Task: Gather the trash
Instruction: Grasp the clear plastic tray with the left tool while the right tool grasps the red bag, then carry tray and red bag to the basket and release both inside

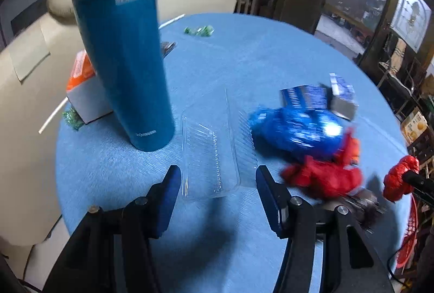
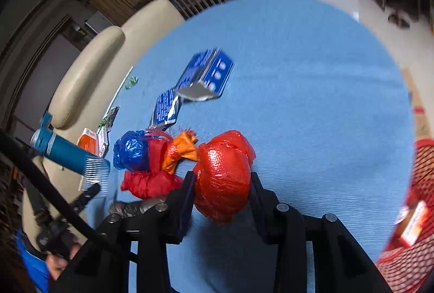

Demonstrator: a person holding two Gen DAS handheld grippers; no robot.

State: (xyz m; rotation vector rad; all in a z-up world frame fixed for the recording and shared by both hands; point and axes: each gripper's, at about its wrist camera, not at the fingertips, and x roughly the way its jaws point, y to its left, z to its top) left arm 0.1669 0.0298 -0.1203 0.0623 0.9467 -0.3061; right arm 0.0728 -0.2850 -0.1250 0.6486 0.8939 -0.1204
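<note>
My right gripper (image 2: 222, 180) is shut on a tied red plastic bag (image 2: 223, 173) and holds it above the round blue table (image 2: 312, 103); the bag also shows in the left wrist view (image 1: 398, 179). My left gripper (image 1: 218, 179) is open, its fingers on either side of a clear plastic clamshell tray (image 1: 208, 151) lying on the table. A crumpled blue bag (image 1: 295, 130), a red bag (image 1: 325, 176) and an orange wrapper (image 2: 180, 150) lie in a heap. Torn blue packets (image 2: 206, 73) lie further back.
A tall teal bottle (image 1: 122, 54) stands left of the tray, with an orange and white box (image 1: 84, 86) behind it. Green wrappers (image 1: 199, 31) lie at the far edge. A red mesh basket (image 2: 412, 211) sits right of the table. Cream sofa (image 1: 27, 103) on the left.
</note>
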